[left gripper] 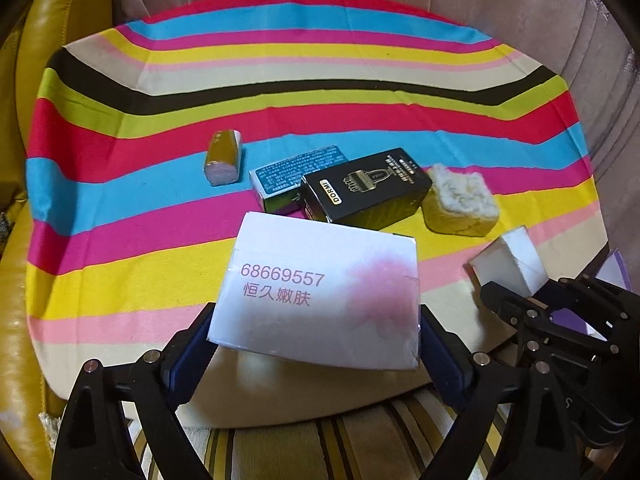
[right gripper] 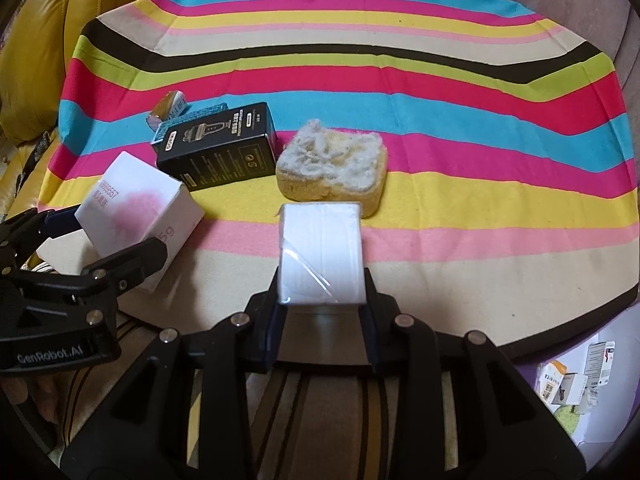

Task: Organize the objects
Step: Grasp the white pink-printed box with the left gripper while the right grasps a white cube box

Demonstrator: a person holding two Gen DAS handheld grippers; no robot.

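My left gripper (left gripper: 316, 332) is shut on a white box with pink print (left gripper: 320, 292), held above the near edge of the striped cloth (left gripper: 280, 72); the box also shows in the right wrist view (right gripper: 136, 212). My right gripper (right gripper: 322, 300) is shut on a small plain white box (right gripper: 320, 252), which shows in the left wrist view (left gripper: 510, 264) too. On the cloth lie a black box (left gripper: 364, 188), a blue and white box (left gripper: 288, 176), a yellow fluffy sponge (left gripper: 460, 204) and a small gold-wrapped packet (left gripper: 224, 156).
The cloth covers a seat with pinkish upholstery (left gripper: 520, 4) behind and yellow leather (left gripper: 48, 40) on the left. A striped cushion (right gripper: 312, 408) lies below the grippers. A purple container with several small boxes (right gripper: 576, 380) sits at the lower right.
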